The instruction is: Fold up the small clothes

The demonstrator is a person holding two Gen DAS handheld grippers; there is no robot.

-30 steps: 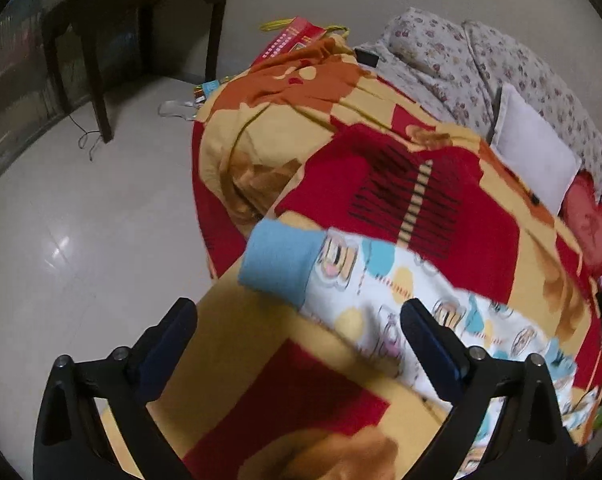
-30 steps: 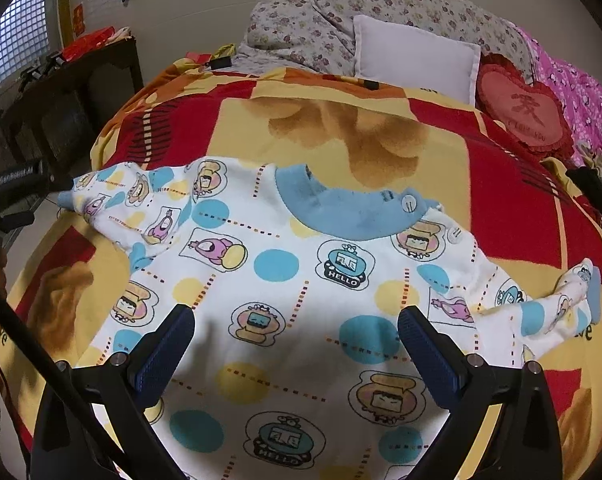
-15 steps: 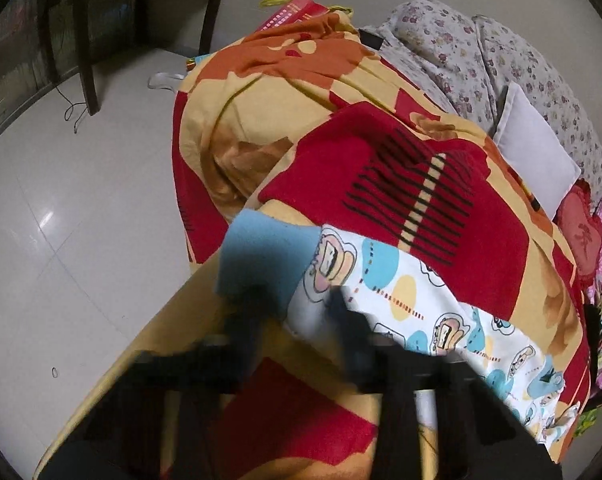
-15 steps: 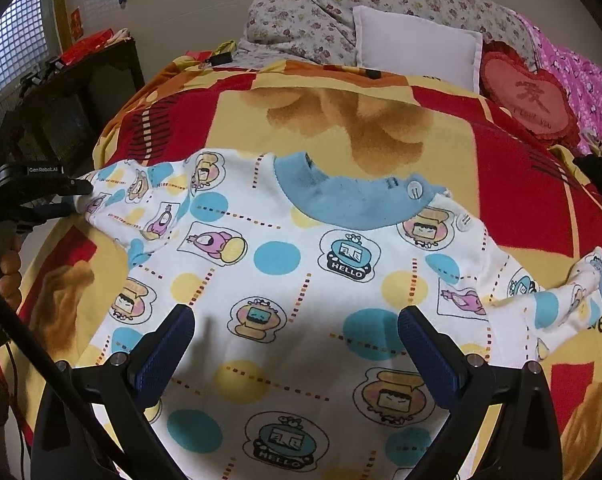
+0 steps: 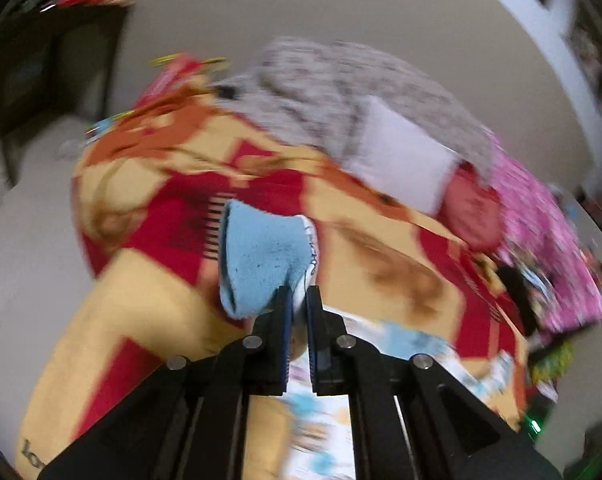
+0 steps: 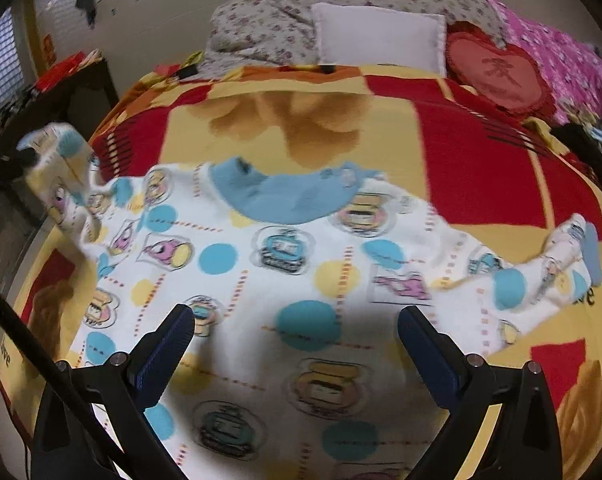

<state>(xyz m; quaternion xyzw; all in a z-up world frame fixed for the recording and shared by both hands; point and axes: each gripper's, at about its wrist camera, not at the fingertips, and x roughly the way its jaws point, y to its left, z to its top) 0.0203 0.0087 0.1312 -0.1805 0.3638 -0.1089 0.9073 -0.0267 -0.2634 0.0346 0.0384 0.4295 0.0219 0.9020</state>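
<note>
A small white child's shirt with cartoon prints, coloured dots and a blue collar lies spread on the bed. My left gripper is shut on the shirt's left sleeve at its blue cuff and holds it lifted off the blanket. In the right wrist view that sleeve hangs raised at the far left. My right gripper is open and empty, hovering above the shirt's lower body. The right sleeve lies flat.
The bed has a red and yellow blanket. At its head are a white pillow, a floral quilt and a red heart cushion. A dark table stands left of the bed. Pink bedding lies at right.
My left gripper has closed on the left sleeve's cuff and lifted it up off the blanket. My right gripper has stayed open above the shirt.
</note>
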